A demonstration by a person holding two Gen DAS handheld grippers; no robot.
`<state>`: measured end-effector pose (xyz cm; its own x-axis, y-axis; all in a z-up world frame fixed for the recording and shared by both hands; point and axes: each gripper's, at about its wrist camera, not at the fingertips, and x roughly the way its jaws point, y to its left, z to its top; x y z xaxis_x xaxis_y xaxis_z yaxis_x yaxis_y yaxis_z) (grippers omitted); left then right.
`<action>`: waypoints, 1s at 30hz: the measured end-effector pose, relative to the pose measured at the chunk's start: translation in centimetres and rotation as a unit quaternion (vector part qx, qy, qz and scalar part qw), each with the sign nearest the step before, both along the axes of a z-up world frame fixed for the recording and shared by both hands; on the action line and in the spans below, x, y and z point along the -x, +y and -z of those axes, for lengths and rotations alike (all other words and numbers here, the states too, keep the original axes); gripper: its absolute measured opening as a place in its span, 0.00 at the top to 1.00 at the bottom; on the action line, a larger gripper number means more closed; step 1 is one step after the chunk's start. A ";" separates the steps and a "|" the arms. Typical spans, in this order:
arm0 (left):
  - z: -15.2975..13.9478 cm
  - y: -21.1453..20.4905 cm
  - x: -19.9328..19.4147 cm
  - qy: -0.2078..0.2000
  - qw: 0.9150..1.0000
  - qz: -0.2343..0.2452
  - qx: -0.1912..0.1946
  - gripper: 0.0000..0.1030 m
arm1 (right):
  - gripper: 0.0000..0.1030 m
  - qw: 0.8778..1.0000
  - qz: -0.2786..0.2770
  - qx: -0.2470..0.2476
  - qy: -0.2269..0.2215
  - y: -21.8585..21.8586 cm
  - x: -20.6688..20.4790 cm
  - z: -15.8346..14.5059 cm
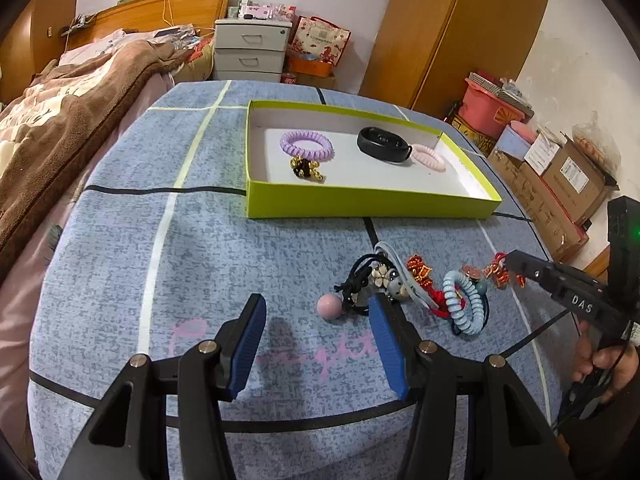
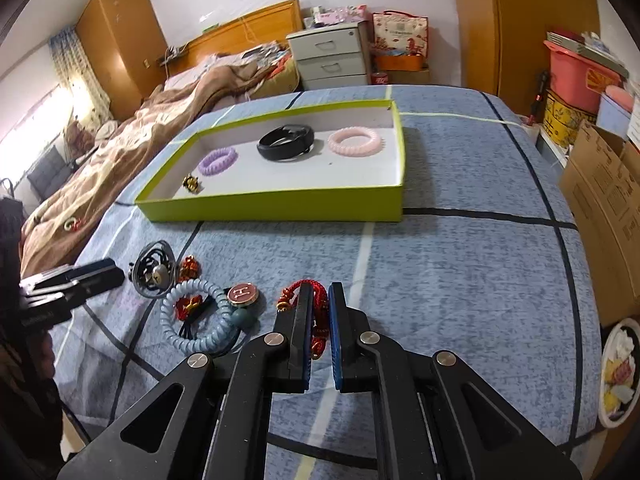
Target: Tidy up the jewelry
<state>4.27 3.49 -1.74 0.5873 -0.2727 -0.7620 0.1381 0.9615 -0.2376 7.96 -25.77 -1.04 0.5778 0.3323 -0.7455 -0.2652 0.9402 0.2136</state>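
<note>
My right gripper (image 2: 320, 300) is clamped on the red braided cord bracelet w/ gold beads (image 2: 320, 322), low on the blue patterned bedsheet (image 2: 460, 280). Left gripper (image 1: 316, 316) hangs apart, empty, near the black hair ties (image 1: 360, 276). Risk: cord slips or snags the light-blue spiral hair tie (image 2: 196, 316) beside it when lifting toward the lime-green cardboard tray (image 2: 280, 208), which already has 4 pieces.

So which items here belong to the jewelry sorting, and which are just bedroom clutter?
Job: green tray; purple coil tie, black band, pink coil tie inside it; red cord bracelet clamped in right gripper; blue coil tie.

Clutter: drawer unit; brown blanket; cardboard boxes.
</note>
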 end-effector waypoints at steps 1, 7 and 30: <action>0.0 0.0 0.0 0.001 1.000 0.000 0.002 0.46 | 0.93 1.000 0.006 -0.004 -0.004 -0.3 0.1 -0.2; 0.1 0.2 -0.2 0.002 1.000 0.005 -0.006 0.46 | 0.93 0.999 0.033 -0.031 -0.022 -1.7 0.8 -1.5; 0.8 -2.7 -2.0 0.011 0.998 0.038 -0.055 0.61 | 0.93 0.999 0.021 -0.042 -0.016 -0.2 0.5 -1.8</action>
